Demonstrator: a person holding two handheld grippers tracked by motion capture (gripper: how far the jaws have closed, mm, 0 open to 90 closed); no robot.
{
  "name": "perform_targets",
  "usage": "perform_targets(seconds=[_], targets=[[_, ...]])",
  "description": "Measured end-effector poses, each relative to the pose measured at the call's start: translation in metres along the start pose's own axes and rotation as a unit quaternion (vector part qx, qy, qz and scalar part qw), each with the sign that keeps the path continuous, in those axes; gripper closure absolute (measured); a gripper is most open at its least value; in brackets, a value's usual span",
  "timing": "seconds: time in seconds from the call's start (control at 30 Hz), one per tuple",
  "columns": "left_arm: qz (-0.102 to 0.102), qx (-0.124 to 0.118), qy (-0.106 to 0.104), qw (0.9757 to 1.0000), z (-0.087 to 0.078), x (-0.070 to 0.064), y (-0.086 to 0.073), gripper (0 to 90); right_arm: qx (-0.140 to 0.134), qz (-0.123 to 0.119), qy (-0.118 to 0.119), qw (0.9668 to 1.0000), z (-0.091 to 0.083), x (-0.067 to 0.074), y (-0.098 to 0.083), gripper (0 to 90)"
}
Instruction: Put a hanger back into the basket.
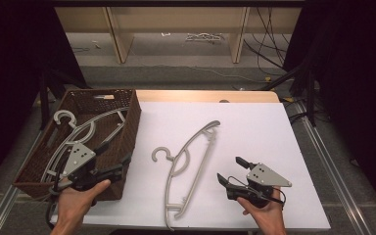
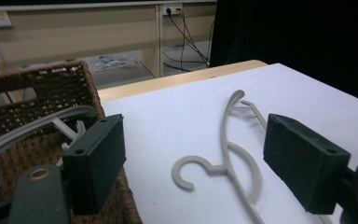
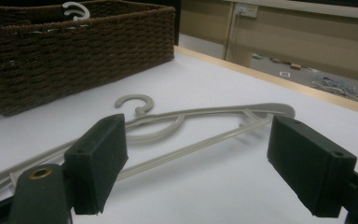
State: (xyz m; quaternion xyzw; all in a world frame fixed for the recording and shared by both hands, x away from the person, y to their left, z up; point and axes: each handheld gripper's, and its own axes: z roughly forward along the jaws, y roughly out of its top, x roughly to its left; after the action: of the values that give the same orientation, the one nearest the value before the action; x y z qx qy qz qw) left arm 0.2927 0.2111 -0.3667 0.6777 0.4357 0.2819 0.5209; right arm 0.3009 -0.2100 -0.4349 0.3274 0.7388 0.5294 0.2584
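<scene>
The hanger [image 1: 188, 169] lies at frame centre on the white table [image 1: 254, 127], bare sheet on its right. The basket [image 1: 127, 132] walls its left. Both the left gripper [image 1: 115, 159] and the right gripper [image 1: 230, 171] are spread, empty.

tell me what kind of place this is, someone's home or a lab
Most likely a lab or recording workspace, not a home. A white sheet covers the table, black curtains close in both sides, and loose cables trail over the bare floor by open wooden shelving. The grey hanger and wicker basket look like props.

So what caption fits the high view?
Two open hand-held grippers flank a grey hanger beside the wicker basket.
</scene>
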Motion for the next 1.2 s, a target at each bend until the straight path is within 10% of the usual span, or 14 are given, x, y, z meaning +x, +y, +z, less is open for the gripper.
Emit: perform_targets(seconds=[1.2], targets=[[0.020, 0.063, -0.018, 0.9976, 0.029, -0.057, -0.046, 22.1, -0.005, -0.003, 0.010, 0.9999, 0.004, 0.002, 0.001, 20.9]])
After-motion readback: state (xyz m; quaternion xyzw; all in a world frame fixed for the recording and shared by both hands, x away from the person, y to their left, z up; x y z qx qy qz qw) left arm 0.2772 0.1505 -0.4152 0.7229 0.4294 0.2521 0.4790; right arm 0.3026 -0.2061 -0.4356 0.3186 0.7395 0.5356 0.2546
